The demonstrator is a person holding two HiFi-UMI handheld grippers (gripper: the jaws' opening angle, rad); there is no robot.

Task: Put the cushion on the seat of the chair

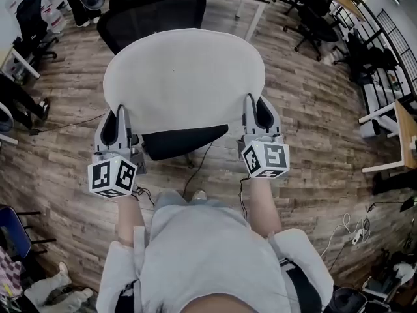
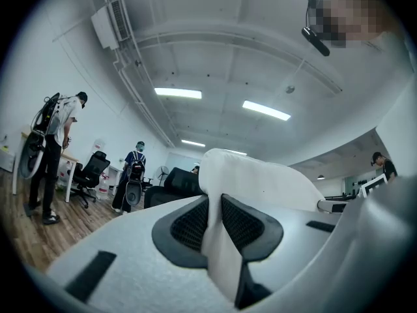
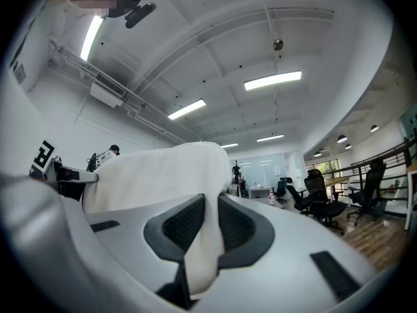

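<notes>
A round cream cushion (image 1: 184,77) hangs flat in the air over a black office chair (image 1: 184,141), hiding most of its seat. My left gripper (image 1: 120,124) is shut on the cushion's near left edge, and my right gripper (image 1: 251,113) is shut on its near right edge. In the left gripper view the cushion (image 2: 260,184) is pinched between the black pads (image 2: 244,222). The right gripper view shows the cushion (image 3: 159,171) squeezed between the pads (image 3: 182,225) the same way. The chair's black backrest (image 1: 153,8) rises beyond the cushion.
Wooden floor (image 1: 306,109) lies all around. More black office chairs (image 1: 313,12) and desks stand at the far right, a white desk (image 1: 394,119) at the right edge. Cables (image 1: 195,168) trail on the floor under the chair. People stand at the far left (image 2: 55,149).
</notes>
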